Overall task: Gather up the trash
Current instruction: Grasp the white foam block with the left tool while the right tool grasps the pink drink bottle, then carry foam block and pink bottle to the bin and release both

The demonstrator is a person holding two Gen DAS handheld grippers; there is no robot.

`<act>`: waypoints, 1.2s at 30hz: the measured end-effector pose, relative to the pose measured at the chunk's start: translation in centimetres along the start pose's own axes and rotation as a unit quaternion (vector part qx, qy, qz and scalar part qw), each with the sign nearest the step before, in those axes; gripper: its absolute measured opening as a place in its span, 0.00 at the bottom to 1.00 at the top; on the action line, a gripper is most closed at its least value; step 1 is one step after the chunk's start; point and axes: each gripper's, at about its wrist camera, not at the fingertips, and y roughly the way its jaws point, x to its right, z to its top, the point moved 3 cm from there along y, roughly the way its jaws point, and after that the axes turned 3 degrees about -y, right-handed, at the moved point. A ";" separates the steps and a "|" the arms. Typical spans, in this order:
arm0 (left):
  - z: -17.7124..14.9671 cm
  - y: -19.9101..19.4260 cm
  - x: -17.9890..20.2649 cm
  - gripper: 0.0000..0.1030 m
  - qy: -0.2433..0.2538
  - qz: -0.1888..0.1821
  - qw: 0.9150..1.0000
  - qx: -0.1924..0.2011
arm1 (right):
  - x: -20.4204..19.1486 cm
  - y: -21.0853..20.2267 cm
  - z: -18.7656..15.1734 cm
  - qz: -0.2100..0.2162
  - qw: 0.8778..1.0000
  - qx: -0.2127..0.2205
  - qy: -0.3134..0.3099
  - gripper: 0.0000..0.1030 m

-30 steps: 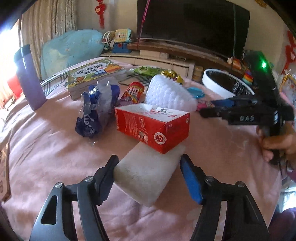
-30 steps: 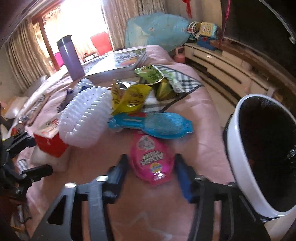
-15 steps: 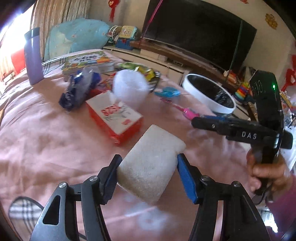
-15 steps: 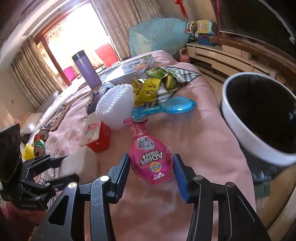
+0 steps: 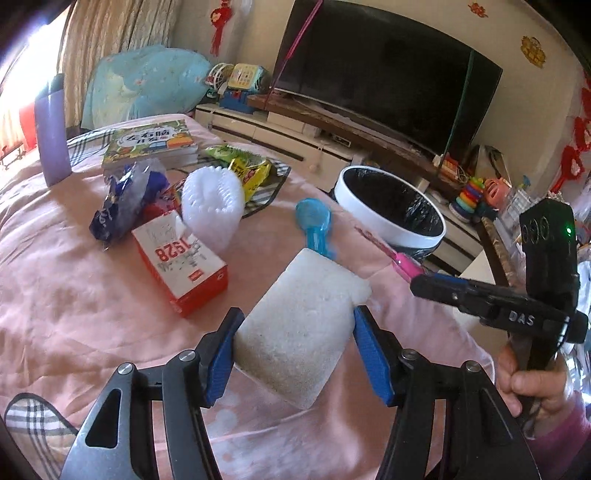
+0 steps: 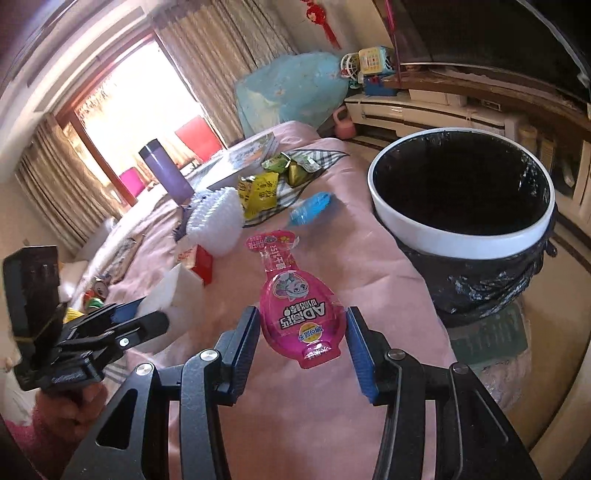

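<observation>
Both hands carry trash above the pink bed.
Left wrist: left hand-held gripper [image 5: 295, 347] clamps a white foam block [image 5: 299, 325] above the bed [image 5: 74, 302].
Right wrist: right hand-held gripper [image 6: 303, 343] clamps a pink packet [image 6: 299, 314] beside the black-lined bin [image 6: 461, 236].

This is a home living room. A large dark television [image 5: 388, 92] stands on a low wooden media cabinet [image 5: 332, 136], with children's toys [image 5: 240, 85] at the cabinet's left end and red festive ornaments [image 5: 218, 26] on the wall above. Left of the television, heavy beige curtains [image 6: 229, 55] frame a bright window [image 6: 136, 96], and before the cabinet a pink cloth [image 5: 55, 277] bears a children's book [image 5: 147, 144].
</observation>
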 end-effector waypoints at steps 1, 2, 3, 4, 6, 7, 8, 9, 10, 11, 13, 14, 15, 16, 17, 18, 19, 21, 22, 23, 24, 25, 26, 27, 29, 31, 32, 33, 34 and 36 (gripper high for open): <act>0.0 0.1 0.2 0.58 0.000 0.000 1.000 0.001 | -0.1 -0.3 -0.1 0.004 1.000 0.002 0.001 0.47; -0.1 0.3 0.4 0.58 0.001 -0.002 1.000 -0.001 | -0.2 -0.5 -0.2 0.005 1.000 0.003 0.000 0.47; -0.1 0.4 0.6 0.58 0.002 -0.002 1.000 -0.002 | -0.3 -0.8 -0.3 0.004 1.000 0.006 -0.003 0.47; -0.1 0.6 0.8 0.58 0.004 -0.002 1.000 -0.004 | -0.3 -1.0 -0.4 0.003 1.000 0.009 -0.004 0.47; 0.0 1.1 1.4 0.58 0.007 -0.002 1.000 -0.007 | -0.1 -1.5 -0.3 -0.005 1.000 0.016 -0.005 0.47; 0.1 1.3 1.6 0.58 0.007 -0.003 1.000 -0.008 | 0.2 -1.6 -0.3 -0.009 1.000 0.019 -0.004 0.47; 0.3 1.4 1.9 0.58 0.008 -0.003 1.000 -0.009 | 0.4 -1.8 -0.3 -0.011 1.000 0.021 -0.002 0.47; 0.5 1.6 2.2 0.58 0.010 -0.003 1.000 -0.009 | 1.0 -2.0 -0.1 -0.016 1.000 0.024 0.002 0.47; 0.7 1.9 2.5 0.57 0.013 -0.004 1.000 -0.008 | 1.5 -2.2 -0.2 -0.020 0.999 0.026 0.004 0.47; 1.1 2.1 2.8 0.58 0.016 -0.004 1.000 -0.008 | 2.2 -2.4 0.0 -0.027 0.999 0.029 0.009 0.47; 1.7 2.6 3.5 0.58 0.021 -0.005 1.000 -0.006 | 3.4 -2.8 0.3 -0.034 0.999 0.033 0.018 0.47; 2.1 2.9 3.9 0.58 0.025 -0.006 1.000 -0.005 | 4.0 -3.0 0.4 -0.038 0.998 0.035 0.020 0.47; 2.3 3.2 4.1 0.58 0.026 -0.006 1.000 -0.005 | 4.7 -3.2 0.7 -0.045 0.998 0.037 0.023 0.47; 2.7 3.6 4.5 0.58 0.030 -0.007 1.000 -0.005 | 5.2 -3.4 0.8 -0.050 0.998 0.039 0.026 0.47; 2.9 3.9 4.9 0.58 0.032 -0.007 0.999 -0.005 | 5.8 -3.6 1.0 -0.054 0.997 0.041 0.028 0.47; 3.4 4.4 5.4 0.58 0.036 -0.008 0.999 -0.006 | 6.3 -3.8 1.3 -0.058 0.997 0.043 0.031 0.47; 3.8 4.7 5.7 0.58 0.039 -0.009 0.999 -0.006 | 6.8 -4.0 1.6 -0.063 0.996 0.045 0.033 0.47; 4.5 5.5 6.5 0.58 0.046 -0.011 0.999 -0.004 | 7.8 -4.2 2.3 -0.072 0.996 0.050 0.035 0.47; 5.0 6.0 7.0 0.58 0.050 -0.011 0.999 -0.003 | 8.1 -4.3 2.4 -0.074 0.995 0.051 0.036 0.47; 5.3 6.3 7.3 0.58 0.054 -0.011 0.998 -0.002 | 8.6 -4.3 2.8 -0.079 0.995 0.052 0.037 0.47; 5.8 6.8 7.6 0.58 0.057 -0.011 0.998 -0.001 | 9.2 -4.4 3.3 -0.084 0.994 0.055 0.040 0.47; 6.3 7.3 7.9 0.58 0.060 -0.010 0.998 0.000 | 9.5 -4.4 3.6 -0.086 0.994 0.057 0.041 0.47; 6.6 7.7 8.2 0.58 0.062 -0.011 0.998 0.000 | 10.1 -4.5 4.1 -0.091 0.993 0.058 0.043 0.47; 7.1 8.3 8.4 0.58 0.064 -0.011 0.998 0.000 | 10.4 -4.5 4.4 -0.094 0.993 0.059 0.043 0.47; 8.1 9.6 8.9 0.58 0.066 -0.010 0.998 -0.003 | 11.2 -4.5 5.1 -0.100 0.992 0.061 0.044 0.47; 8.8 10.7 9.2 0.58 0.068 -0.009 0.998 -0.006 | 12.0 -4.4 5.8 -0.103 0.992 0.061 0.046 0.47; 9.2 11.1 9.3 0.58 0.068 -0.008 0.998 -0.007 | 12.4 -4.3 6.1 -0.104 0.992 0.061 0.047 0.47; 9.7 11.7 9.6 0.58 0.069 -0.007 0.998 -0.008 | 12.8 -4.2 6.4 -0.104 0.991 0.061 0.049 0.47; 10.2 12.3 9.9 0.58 0.072 -0.006 0.997 -0.009 | 13.1 -4.2 6.6 -0.105 0.991 0.060 0.049 0.47; 10.9 13.3 10.2 0.58 0.075 -0.003 0.997 -0.010 | 13.7 -4.0 7.0 -0.108 0.991 0.059 0.050 0.47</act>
